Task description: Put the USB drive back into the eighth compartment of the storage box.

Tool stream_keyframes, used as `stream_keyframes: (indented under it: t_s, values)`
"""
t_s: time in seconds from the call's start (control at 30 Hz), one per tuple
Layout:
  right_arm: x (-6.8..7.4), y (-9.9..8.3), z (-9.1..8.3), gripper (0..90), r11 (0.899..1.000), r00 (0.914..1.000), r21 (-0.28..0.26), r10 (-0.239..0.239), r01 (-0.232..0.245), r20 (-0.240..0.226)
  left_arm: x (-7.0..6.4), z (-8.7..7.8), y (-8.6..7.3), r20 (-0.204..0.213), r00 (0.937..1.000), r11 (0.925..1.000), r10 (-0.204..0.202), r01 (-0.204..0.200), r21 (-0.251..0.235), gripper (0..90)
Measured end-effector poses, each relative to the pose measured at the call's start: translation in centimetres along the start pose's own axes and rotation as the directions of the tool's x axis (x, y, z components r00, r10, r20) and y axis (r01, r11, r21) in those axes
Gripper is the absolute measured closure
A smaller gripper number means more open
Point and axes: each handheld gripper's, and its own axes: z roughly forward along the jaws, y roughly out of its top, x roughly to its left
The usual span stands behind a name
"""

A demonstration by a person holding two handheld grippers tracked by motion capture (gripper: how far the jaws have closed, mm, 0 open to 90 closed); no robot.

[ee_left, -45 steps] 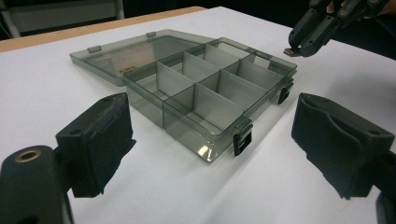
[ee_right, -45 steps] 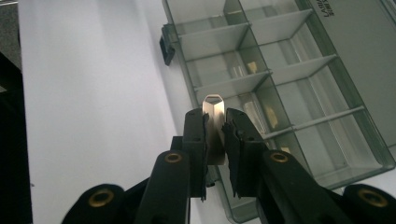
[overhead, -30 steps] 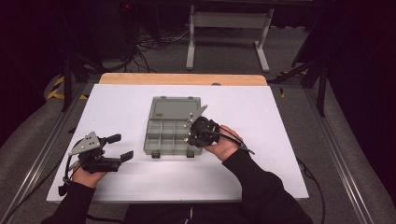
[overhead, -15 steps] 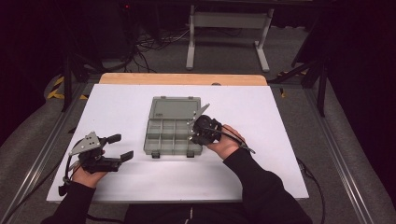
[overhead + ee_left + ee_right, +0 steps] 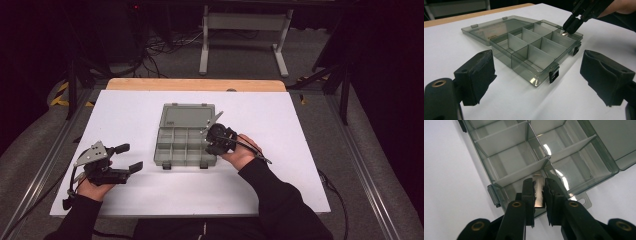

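The white table [image 5: 280, 130] carries a grey, see-through compartment box [image 5: 186, 141] at its middle, its lid [image 5: 189, 116] folded flat on the far side and two black latches [image 5: 554, 74] hanging open on the near wall. The left gripper [image 5: 125, 159] rests on the table well to the left of the box, its padded jaws spread wide and holding nothing; in the left gripper view they frame the box from a distance. The right gripper [image 5: 539, 187] leans over the box's right end, in the high view at the right-hand compartments, and its jaws are pressed onto a small flat metal piece [image 5: 538, 192] with a toothed edge, held upright between the pads. That piece hangs just above or just inside the near corner compartment; whether it touches the floor of the cell is not clear. The step in hand looks like setting the piece down into that cell. To do it well, the piece should go straight down between the dividers [image 5: 520, 171], clear of the outer wall, until it meets the bottom, and the jaws should part only a little then, so it does not spring out. The light box may slide, so the descent should press downward, not sideways. The left gripper could steady the box at its near edge if it shifts.
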Motion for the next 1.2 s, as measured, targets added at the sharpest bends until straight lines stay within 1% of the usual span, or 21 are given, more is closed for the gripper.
stream_keyframes:
  t_s: [0.43, 0.77, 1.03, 1.17, 1.2]
  values:
    - [-0.1, -0.1, 1.0, 79.1, 0.999, 0.9999, 0.032, 0.005, -0.005, -0.01, 0.0, 0.1, 0.0, 0.005, 1.0, 1.0, 0.004, -0.005, 0.003, 13.2]
    - [0.0, 0.0, 1.4, 79.0, 0.999, 0.9998, 0.046, -0.002, 0.003, -0.022, 0.0, 0.1, 0.0, 0.007, 1.0, 1.0, 0.004, -0.004, 0.003, 13.2]
    - [0.2, 0.0, 1.6, 78.9, 0.999, 0.9995, 0.054, -0.003, 0.004, -0.031, 0.0, 0.1, 0.0, 0.008, 1.0, 1.0, 0.006, -0.006, 0.004, 13.2]
    - [0.2, 0.0, 1.5, 78.3, 0.999, 0.9994, 0.05, -0.008, 0.009, -0.034, 0.0, 0.1, 0.0, 0.012, 0.9999, 1.0, 0.002, -0.002, -0.001, 13.0]
    - [0.2, 0.0, 1.5, 77.0, 0.999, 0.9993, 0.044, -0.01, 0.012, -0.035, 0.1, 0.1, 0.0, 0.013, 0.9999, 1.0, 0.001, -0.001, 0.0, 12.6]
